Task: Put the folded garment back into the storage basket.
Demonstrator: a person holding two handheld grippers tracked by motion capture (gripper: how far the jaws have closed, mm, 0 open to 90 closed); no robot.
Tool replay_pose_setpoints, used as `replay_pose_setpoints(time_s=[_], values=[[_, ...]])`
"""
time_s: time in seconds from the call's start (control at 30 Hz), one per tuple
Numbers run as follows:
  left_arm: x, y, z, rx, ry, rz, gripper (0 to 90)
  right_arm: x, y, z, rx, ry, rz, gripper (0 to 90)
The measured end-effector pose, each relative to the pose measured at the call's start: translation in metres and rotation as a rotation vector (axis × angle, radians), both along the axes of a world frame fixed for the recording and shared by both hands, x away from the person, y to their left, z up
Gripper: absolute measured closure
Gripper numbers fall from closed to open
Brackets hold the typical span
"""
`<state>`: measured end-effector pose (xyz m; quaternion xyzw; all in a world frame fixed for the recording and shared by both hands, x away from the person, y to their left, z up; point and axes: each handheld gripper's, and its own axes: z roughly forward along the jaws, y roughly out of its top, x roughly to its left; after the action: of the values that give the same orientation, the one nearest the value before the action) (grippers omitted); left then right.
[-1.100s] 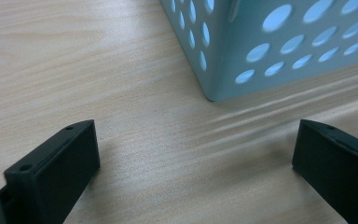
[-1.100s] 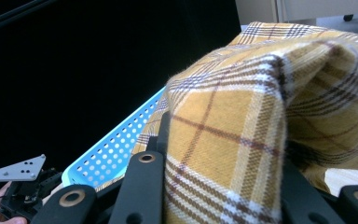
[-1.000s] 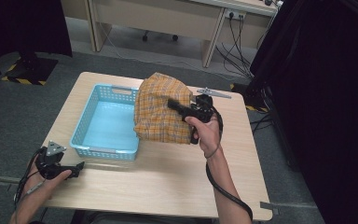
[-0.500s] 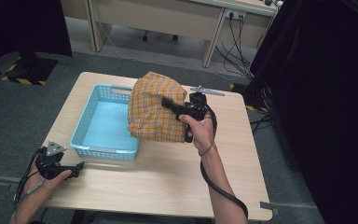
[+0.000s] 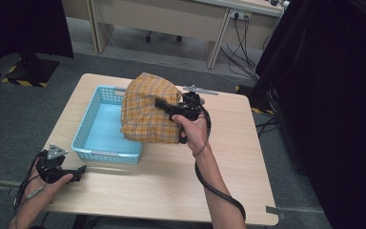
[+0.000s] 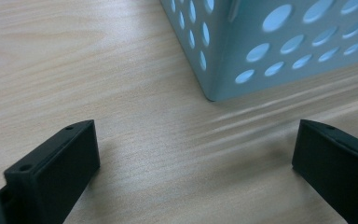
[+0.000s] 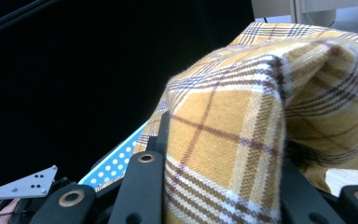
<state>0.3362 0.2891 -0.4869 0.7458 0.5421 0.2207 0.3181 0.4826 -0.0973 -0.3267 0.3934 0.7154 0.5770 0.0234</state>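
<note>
A yellow plaid cloth point(image 5: 147, 109) hangs bunched over the right end of a light blue perforated basket point(image 5: 97, 126). My right gripper point(image 5: 164, 106) is shut on the cloth point(image 7: 242, 135), which fills the space between its jaws. My left gripper point(image 5: 78, 170) rests low at the table's front left corner, held in a hand. Its jaws stand wide apart over bare wood, with the basket's corner point(image 6: 223, 70) just ahead of them.
The wooden table point(image 5: 171, 191) has free room on its near and right parts. A thin metal tool point(image 5: 200, 89) lies near the far edge. A black curtain point(image 5: 324, 95) stands to the right, and desks and cables lie beyond the table.
My right gripper has carried the cloth a little to the left, further over the basket. The left gripper has stayed in place.
</note>
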Motion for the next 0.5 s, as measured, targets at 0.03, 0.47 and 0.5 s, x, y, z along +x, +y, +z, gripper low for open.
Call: replay_pose_setpoints(time_s=[0.03, 0.47, 0.5], values=[[0.000, 0.000, 0.000, 0.000, 0.000, 0.000, 0.0, 0.001, 0.002, 0.000, -0.001, -0.001, 0.002, 72.5], [0.000, 0.000, 0.000, 0.000, 0.000, -0.002, 0.0, 0.005, 0.032, -0.004, -0.003, 0.011, 0.021, 72.4], [0.000, 0.000, 0.000, 0.000, 0.000, -0.002, 0.0, 0.005, 0.034, -0.005, -0.001, 0.013, 0.024, 72.4]])
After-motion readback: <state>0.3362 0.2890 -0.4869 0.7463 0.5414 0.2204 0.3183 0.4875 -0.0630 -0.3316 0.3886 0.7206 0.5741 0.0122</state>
